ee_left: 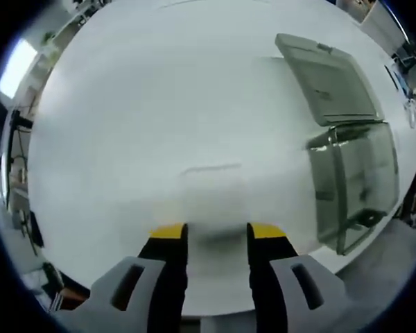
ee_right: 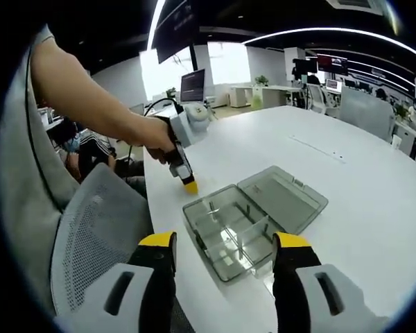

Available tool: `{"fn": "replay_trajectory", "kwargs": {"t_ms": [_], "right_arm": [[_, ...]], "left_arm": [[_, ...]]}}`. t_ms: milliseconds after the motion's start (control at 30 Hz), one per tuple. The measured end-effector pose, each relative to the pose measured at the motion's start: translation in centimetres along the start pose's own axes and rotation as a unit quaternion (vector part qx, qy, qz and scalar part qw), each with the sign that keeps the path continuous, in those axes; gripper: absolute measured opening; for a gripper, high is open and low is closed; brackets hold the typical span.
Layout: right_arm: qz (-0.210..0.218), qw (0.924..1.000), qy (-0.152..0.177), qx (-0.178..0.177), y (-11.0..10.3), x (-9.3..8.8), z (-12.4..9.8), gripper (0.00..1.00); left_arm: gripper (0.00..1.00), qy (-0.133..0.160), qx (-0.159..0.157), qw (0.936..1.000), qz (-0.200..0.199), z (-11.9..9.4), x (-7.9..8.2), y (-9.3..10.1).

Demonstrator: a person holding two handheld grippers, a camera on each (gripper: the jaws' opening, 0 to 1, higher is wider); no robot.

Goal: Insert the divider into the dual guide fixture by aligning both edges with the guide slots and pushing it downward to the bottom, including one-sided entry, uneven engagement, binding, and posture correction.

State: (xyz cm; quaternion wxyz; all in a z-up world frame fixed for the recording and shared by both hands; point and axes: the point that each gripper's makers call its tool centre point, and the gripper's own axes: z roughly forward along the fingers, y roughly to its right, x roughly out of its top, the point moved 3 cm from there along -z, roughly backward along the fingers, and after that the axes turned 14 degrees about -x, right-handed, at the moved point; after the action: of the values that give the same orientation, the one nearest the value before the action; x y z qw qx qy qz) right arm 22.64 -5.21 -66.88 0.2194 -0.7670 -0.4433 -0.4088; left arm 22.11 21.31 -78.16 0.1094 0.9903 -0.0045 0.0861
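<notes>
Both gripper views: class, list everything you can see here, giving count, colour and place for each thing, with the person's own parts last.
Box: one, clear grey, lid open flat beside it, on the table near its edge; dividers stand inside.
Table: one, white, under the box.
Chair: one, grey mesh, at the table's edge.
Monitors: several, dark, on desks in the background.
Arm: one, bare, in a grey sleeve, reaching over the table.
Left tongs: one pair, black with yellow tips, open, over the table beside the box.
Right tongs: one pair, black with yellow tips, open, empty, short of the box.
</notes>
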Motion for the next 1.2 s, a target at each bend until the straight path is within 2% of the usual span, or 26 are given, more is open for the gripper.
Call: {"fn": "replay_trajectory", "kwargs": {"t_ms": [367, 1200], "right_arm": [[0.005, 1.0, 0.002, 0.0, -0.06, 0.01, -0.01, 0.52], [0.005, 1.0, 0.002, -0.002, 0.02, -0.02, -0.27, 0.52]], "left_arm": [[0.31, -0.008, -0.008, 0.9995, 0.029, -0.13, -0.18, 0.05], [0.3, 0.0, -0.029, 0.9987, 0.041, -0.41, -0.17, -0.04]]}}
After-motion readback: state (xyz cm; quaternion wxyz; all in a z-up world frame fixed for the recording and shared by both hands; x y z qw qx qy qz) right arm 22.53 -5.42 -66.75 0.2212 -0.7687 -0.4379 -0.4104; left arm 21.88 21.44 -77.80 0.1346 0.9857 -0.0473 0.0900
